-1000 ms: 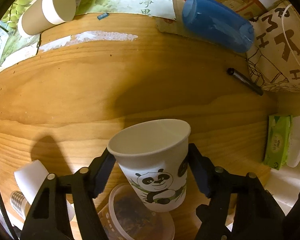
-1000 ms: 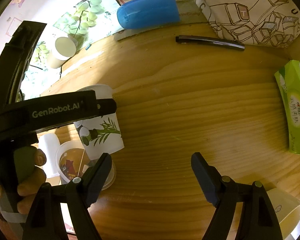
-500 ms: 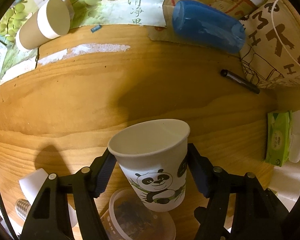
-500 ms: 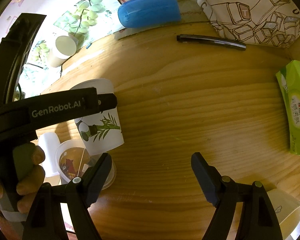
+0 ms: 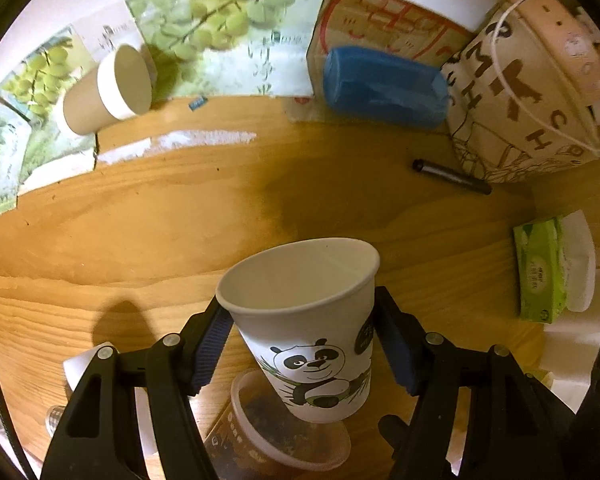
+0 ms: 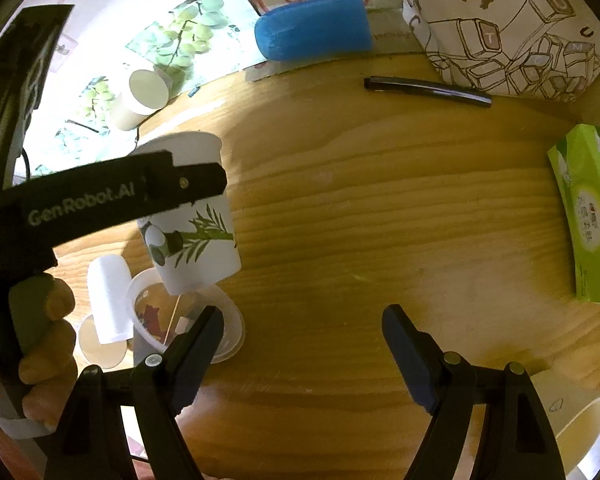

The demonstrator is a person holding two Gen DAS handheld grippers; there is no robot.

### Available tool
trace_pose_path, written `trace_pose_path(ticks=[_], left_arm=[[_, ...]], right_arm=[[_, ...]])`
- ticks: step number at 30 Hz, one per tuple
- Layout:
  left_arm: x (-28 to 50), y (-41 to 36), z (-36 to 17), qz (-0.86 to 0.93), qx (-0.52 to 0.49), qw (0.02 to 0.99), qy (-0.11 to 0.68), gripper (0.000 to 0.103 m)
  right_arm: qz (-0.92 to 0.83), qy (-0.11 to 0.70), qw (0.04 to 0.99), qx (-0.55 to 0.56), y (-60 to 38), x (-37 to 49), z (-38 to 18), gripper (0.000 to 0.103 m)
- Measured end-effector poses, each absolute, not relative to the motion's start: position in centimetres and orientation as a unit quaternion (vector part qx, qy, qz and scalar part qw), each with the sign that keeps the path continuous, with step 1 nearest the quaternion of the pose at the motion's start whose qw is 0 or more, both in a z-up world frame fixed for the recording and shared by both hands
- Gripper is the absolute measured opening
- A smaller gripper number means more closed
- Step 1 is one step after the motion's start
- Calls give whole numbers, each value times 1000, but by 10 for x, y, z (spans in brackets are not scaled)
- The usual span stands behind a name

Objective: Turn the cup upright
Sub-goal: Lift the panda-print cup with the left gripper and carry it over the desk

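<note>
Left gripper (image 5: pixel 302 336) is clamped on the panda cup (image 5: pixel 308 320), mouth up, held over a plastic tub (image 5: pixel 284 436). Right gripper (image 6: pixel 302 336) hangs spread wide, holding nothing, above the wooden table (image 6: pixel 360 220). Along the back wall lie a blue case (image 5: pixel 384 88), pen (image 5: pixel 452 176) and paper bag (image 5: pixel 524 112).

cup (image 5: pixel 312 344): white, panda print | roll (image 5: pixel 384 87): blue | tissue pack (image 6: pixel 590 216): green | pen (image 6: pixel 427 91): black

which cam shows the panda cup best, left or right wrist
Left wrist: the panda cup sits centred between the left tongs, open mouth up, panda print facing the lens. In the right wrist view the cup is off to the side, its upper part crossed by the left gripper's black finger.
</note>
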State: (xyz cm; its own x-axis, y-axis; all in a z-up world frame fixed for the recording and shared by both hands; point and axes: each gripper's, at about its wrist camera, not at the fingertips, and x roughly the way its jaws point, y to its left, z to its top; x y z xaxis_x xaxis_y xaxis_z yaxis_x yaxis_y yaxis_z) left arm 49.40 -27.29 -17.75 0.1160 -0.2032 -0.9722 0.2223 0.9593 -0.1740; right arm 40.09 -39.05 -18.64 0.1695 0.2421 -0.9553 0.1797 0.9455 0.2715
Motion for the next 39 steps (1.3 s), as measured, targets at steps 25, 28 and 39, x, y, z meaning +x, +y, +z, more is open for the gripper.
trace_pose_path(ticks=[25, 28, 39], left_arm=[[420, -222, -90, -141, -3, 808, 572, 72], [407, -212, -80, -137, -5, 815, 563, 72], [351, -161, -77, -106, -15, 820, 562, 72]], right_arm=[[59, 591, 790, 152, -353, 347, -136, 82], [64, 584, 796, 148, -346, 339, -130, 82], [89, 563, 810, 141, -312, 303, -114, 82]])
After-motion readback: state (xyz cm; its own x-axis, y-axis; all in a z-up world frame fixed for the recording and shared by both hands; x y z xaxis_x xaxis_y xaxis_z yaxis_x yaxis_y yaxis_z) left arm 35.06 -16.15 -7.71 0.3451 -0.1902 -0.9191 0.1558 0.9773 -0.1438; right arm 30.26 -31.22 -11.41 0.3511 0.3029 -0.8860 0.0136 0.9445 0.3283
